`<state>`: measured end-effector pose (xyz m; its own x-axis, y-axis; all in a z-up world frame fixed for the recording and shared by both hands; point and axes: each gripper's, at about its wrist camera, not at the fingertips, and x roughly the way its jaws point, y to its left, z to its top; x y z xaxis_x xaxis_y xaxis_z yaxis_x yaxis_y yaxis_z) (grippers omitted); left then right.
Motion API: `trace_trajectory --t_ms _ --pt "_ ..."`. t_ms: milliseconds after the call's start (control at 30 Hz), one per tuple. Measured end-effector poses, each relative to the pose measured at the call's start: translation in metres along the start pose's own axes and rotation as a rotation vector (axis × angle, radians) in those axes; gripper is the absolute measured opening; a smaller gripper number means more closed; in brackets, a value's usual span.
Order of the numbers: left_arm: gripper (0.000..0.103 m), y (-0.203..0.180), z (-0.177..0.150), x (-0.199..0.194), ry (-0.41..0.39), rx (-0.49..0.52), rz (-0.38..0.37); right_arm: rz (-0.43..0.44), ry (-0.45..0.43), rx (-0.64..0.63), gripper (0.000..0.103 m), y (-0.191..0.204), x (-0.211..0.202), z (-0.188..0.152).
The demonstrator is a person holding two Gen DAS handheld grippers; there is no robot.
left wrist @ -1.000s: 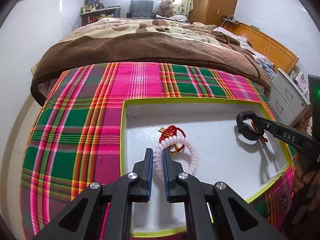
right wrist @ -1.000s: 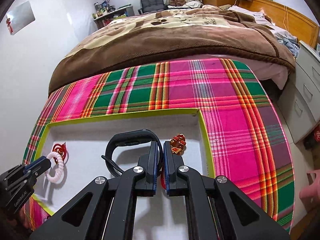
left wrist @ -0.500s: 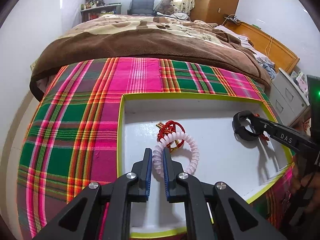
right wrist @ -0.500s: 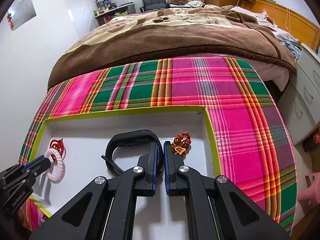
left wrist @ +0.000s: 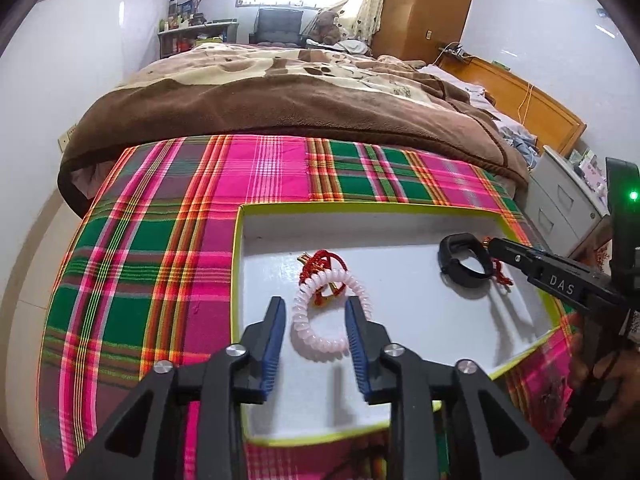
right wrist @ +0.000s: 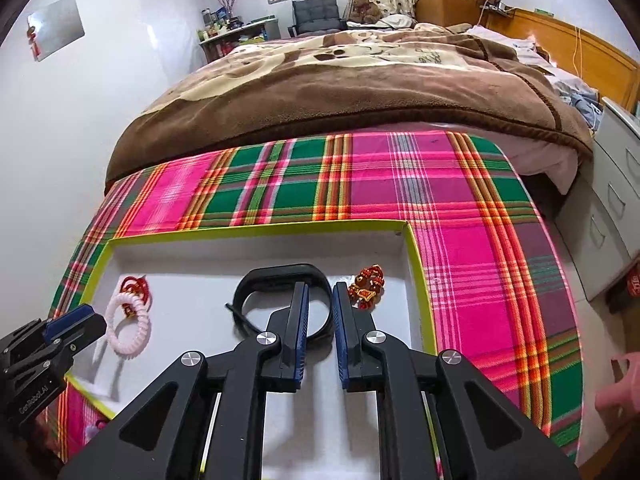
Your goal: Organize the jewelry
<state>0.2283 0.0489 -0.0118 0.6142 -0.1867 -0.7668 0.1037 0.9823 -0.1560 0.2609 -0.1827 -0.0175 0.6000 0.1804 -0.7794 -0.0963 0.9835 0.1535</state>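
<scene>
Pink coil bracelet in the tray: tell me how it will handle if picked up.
The pink coil bracelet looks like springy plastic, so it would probably stretch and sag. It seems light. Its smooth coils may slip from the left tool, whose jaws stand open around it.

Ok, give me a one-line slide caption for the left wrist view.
Left gripper open over a pink coil bracelet in the white tray, while the right gripper reaches the black band.

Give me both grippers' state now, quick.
Left gripper: open, straddling the pink coil bracelet, holding nothing.
Right gripper: open, black band between its fingers, not clamped.
</scene>
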Motion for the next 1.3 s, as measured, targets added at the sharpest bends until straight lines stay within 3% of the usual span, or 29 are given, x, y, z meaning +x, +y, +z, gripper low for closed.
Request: trace_trajectory --t_ms 200,300,333,867,1300 --pt "0.036 -0.001 -0.01 -0.023 -0.021 0.003 -0.006 0.016 -0.019 -0.013 0.014 0.005 -0.019 -0.009" --pt "0.036 0.002 -0.02 -0.036 -0.028 -0.001 0.011 0.023 -0.034 -0.025 0.03 0.006 -0.032 -0.018" --pt "0.036 0.003 -0.025 -0.04 -0.031 -0.007 0.011 0.025 -0.034 -0.029 0.03 0.006 -0.035 -0.02" --pt "0.036 0.029 -0.086 -0.086 -0.047 -0.086 -0.018 0.044 -0.063 -0.042 0.031 -0.026 -0.095 -0.082" --pt "0.036 0.035 -0.115 -0.082 -0.005 -0.127 -0.032 0.013 -0.015 -0.008 0.031 -0.068 -0.094 -0.122"
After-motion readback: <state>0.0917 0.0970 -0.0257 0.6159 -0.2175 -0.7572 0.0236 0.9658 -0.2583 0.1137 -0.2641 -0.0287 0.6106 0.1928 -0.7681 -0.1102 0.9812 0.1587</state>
